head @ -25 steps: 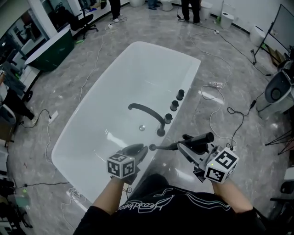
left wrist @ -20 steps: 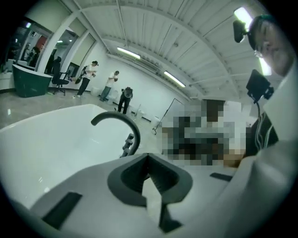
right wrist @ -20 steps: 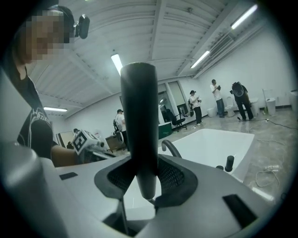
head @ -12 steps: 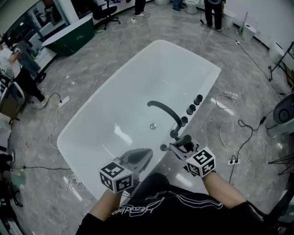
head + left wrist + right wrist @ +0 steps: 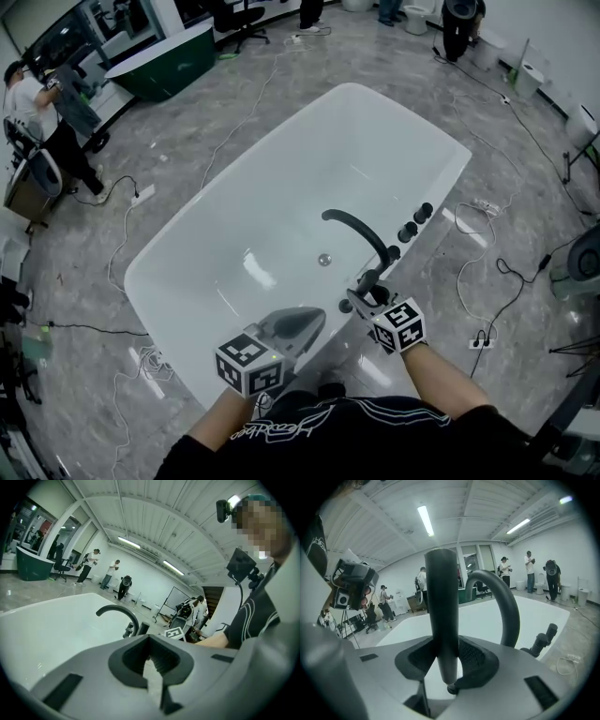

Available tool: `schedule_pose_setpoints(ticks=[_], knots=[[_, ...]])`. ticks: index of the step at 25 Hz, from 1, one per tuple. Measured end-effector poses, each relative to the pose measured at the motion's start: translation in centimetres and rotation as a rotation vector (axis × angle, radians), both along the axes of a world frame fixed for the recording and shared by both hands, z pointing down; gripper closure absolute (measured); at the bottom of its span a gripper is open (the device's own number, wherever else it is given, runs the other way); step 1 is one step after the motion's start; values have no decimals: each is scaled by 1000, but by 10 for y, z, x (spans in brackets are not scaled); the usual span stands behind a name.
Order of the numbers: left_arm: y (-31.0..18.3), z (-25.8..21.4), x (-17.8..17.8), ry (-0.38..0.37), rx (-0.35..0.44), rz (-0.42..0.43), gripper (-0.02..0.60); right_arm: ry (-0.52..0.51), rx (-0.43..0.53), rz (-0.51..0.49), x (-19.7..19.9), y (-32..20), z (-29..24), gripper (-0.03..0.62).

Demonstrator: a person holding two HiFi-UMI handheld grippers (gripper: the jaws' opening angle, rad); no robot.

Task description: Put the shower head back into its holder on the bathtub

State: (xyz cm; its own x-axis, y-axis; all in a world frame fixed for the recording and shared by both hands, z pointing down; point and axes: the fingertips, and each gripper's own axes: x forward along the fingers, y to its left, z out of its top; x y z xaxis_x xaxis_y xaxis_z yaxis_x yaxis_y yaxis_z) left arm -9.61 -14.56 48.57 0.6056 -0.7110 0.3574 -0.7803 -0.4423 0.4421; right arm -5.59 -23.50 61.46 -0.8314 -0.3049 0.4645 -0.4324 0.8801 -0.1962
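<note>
Now the shower head (image 5: 442, 602) is in the right gripper (image 5: 447, 665). Its dark round handle stands upright between the two ribbed pads, and the jaws are closed on its lower part, quite wide because the handle is thick. In the head view this gripper is at the right rim of the white bathtub (image 5: 281, 187), just beside the base of the curved black spout (image 5: 356, 230). Three black knobs (image 5: 412, 223) stand farther along the same rim. I cannot see the holder itself clearly; it seems to be a small dark fitting on the rim, partly covered by the gripper.

The left gripper (image 5: 151, 665) is at the near end of the tub, with its jaws fully together and nothing between them.

The handle looks stiff, smooth and probably a little slippery, so I think it can turn or slide in the pads if the grip is loose. It seems light, but a hose at its lower end, which no view shows well, may pull it to the side. The present hold near the lower end leaves the tip free for the holder. A grip a little higher would, I think, also be safe.
</note>
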Motion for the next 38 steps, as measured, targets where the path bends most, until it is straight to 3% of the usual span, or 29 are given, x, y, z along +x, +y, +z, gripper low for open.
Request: schedule_pose_setpoints(ticks=[11, 18, 24, 29, 33, 35, 38], knots=[[17, 15, -11, 15, -73, -3, 577, 133, -136, 80, 0, -3, 82, 456], [17, 15, -20, 5, -76, -18, 577, 270, -81, -19, 0, 17, 111, 456], [11, 31, -14, 21, -125, -12, 577, 361, -67, -98, -16, 26, 129, 454], [5, 18, -15, 32, -93, 12, 577, 375, -56, -159, -18, 34, 113, 446], [7, 16, -17, 26, -82, 35, 577, 390, 62, -144, 5, 37, 74, 434], [8, 15, -15, 14, -70, 57, 577, 344, 88, -111, 18, 44, 44, 434], [16, 8, -6, -21, -39, 107, 577, 189, 40, -78, 26, 72, -13, 436]])
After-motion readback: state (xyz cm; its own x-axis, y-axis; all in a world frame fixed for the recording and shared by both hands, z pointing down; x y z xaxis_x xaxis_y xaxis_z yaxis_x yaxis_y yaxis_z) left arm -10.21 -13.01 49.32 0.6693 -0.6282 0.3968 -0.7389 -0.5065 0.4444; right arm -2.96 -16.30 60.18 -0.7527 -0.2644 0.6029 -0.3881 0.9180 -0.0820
